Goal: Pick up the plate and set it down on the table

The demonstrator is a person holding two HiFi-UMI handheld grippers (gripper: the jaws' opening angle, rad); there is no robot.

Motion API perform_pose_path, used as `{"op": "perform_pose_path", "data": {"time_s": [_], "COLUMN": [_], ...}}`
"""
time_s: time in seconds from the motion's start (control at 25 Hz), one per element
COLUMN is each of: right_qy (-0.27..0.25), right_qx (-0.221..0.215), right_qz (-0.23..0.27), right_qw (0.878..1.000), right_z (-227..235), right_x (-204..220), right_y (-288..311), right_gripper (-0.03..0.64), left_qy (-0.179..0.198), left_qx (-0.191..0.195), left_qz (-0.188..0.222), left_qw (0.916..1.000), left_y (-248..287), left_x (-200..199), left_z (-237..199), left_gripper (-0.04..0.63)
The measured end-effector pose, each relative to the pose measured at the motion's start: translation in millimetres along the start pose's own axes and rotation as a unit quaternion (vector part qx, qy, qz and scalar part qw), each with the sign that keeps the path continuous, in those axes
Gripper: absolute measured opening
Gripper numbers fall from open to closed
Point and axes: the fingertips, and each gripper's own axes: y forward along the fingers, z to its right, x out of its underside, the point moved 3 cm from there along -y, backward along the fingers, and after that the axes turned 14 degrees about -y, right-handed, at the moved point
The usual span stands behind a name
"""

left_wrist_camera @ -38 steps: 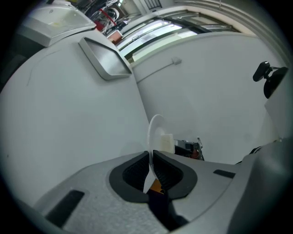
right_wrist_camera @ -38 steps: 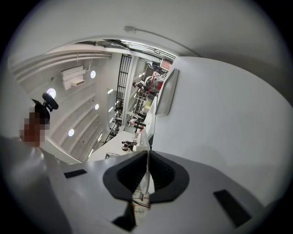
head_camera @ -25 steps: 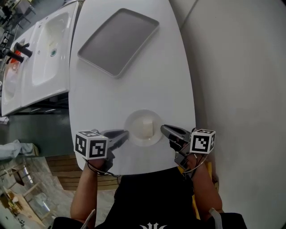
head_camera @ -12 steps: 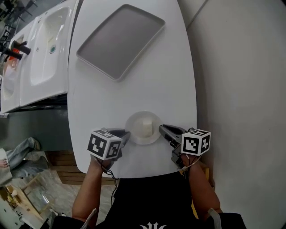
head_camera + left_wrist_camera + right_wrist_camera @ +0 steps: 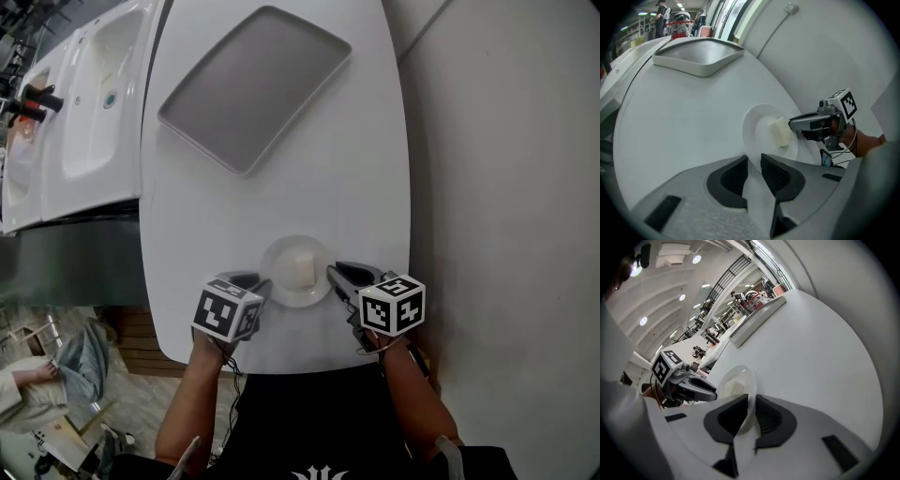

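A small white plate (image 5: pixel 277 285) lies on the white table (image 5: pixel 356 187) near its front edge, with a pale block (image 5: pixel 298 267) on it. My left gripper (image 5: pixel 261 281) is at the plate's left rim and my right gripper (image 5: pixel 334 273) at its right rim. In the left gripper view the plate (image 5: pixel 757 123) and block (image 5: pixel 780 132) lie just past my left gripper (image 5: pixel 753 160). Its jaws are opening, with the rim in the gap and the pads off it. In the right gripper view my right gripper (image 5: pixel 751 402) straddles the plate (image 5: pixel 738 377) rim; its jaws are opening a little.
A grey rectangular tray (image 5: pixel 253 89) lies at the table's far end. A white double sink (image 5: pixel 84 94) stands to the left, beyond the table's edge. A plain wall runs along the right. The person's forearms reach in from the front edge.
Both marker cubes have drawn in closer to the plate from either side. The plate and its block lie at the same spot on the table.
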Motion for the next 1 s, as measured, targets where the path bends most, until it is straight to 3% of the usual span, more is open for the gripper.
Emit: {"op": "perform_pose_path", "data": {"time_s": [0.24,0.4,0.48,0.6,0.68,0.76,0.88,1.0], "right_qy": [-0.082,-0.189,-0.211,-0.197,-0.202,-0.214,-0.195,-0.184], "right_qx": [0.045,0.099,0.111,0.099,0.075,0.033,-0.047,-0.095], "right_qz": [-0.023,-0.047,-0.049,0.020,0.099,0.168,0.248,0.307], "right_qw": [0.995,0.976,0.970,0.975,0.971,0.962,0.948,0.929], "right_z": [-1.7,-5.8,-7.2,-13.3,-30.1,-59.9,-118.4,-186.7], "right_x": [-4.4,-11.2,-12.2,-24.6,-40.3,-50.0,-47.6,-28.8], "right_y": [3.7,9.9,12.4,-1.8,-25.0,-53.5,-96.3,-134.7], "right_gripper": [0.052,0.069,0.074,0.068,0.023,0.012,0.005,0.004], "left_qy": [0.017,0.025,0.021,0.014,0.029,0.045,0.074,0.107], "left_qx": [-0.034,-0.040,-0.026,0.003,0.040,0.114,0.225,0.279], "left_qz": [-0.008,-0.007,0.004,0.042,0.101,0.188,0.309,0.388], "left_qw": [0.9992,0.9989,0.9994,0.9990,0.9937,0.9745,0.9210,0.8719], "left_y": [-0.1,1.0,0.0,-14.0,-38.2,-73.9,-130.1,-178.6], "left_x": [-2.7,-3.6,-2.5,5.1,10.7,19.1,45.3,84.8], "left_z": [1.2,-2.9,-8.4,-22.6,-27.7,-20.0,7.3,44.1], "left_gripper": [0.089,0.095,0.097,0.096,0.094,0.021,0.006,0.007]}}
